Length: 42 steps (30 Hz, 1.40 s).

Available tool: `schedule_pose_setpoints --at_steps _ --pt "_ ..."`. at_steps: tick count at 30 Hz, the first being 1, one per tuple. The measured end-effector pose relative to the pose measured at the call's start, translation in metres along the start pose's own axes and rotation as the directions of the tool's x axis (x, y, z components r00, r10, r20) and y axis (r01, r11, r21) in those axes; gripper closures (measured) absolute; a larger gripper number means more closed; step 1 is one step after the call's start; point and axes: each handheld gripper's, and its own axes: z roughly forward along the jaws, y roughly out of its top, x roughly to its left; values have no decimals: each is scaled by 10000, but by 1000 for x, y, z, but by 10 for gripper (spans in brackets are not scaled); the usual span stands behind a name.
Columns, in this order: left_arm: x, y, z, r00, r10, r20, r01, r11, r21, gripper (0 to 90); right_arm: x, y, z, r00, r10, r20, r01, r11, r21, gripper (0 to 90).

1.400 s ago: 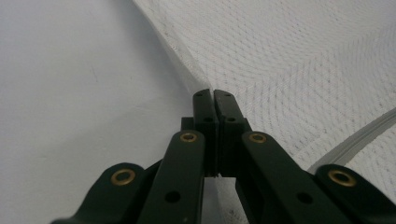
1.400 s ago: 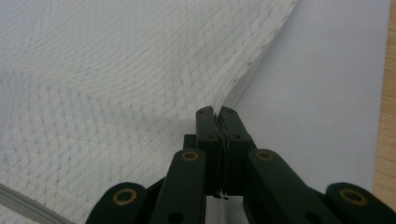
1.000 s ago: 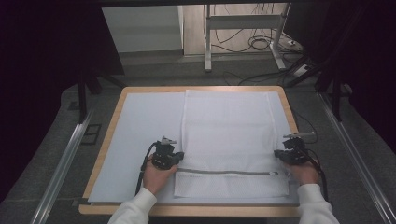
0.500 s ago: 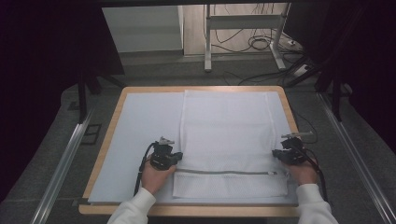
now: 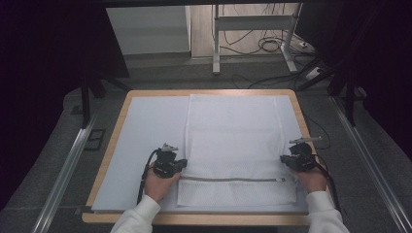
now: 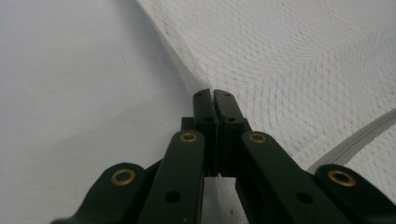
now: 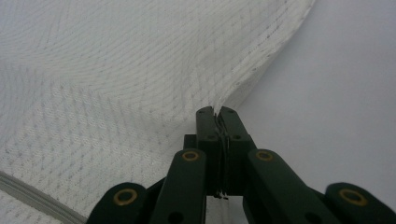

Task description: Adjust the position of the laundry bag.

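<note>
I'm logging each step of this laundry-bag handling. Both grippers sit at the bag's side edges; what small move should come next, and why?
Probably lift both edges together. The left gripper and right gripper are each shut on a side edge of the white mesh bag, just above its zipper, while the bag lies flat on the table.

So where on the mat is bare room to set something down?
Widest bare patch: white mat between the wooden table edge and mesh bag. A thin strip runs right of the bag. Crowded near the zipper, where left gripper and right gripper pinch the bag's edges.
</note>
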Motion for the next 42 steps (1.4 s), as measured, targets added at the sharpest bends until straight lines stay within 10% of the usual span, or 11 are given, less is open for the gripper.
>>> schedule_pose_setpoints --at_steps 42 --pt "29 -9 -28 9993 -255 -274 250 9995 -194 899 31 7 11 9985 -285 -467 276 9994 -207 882"
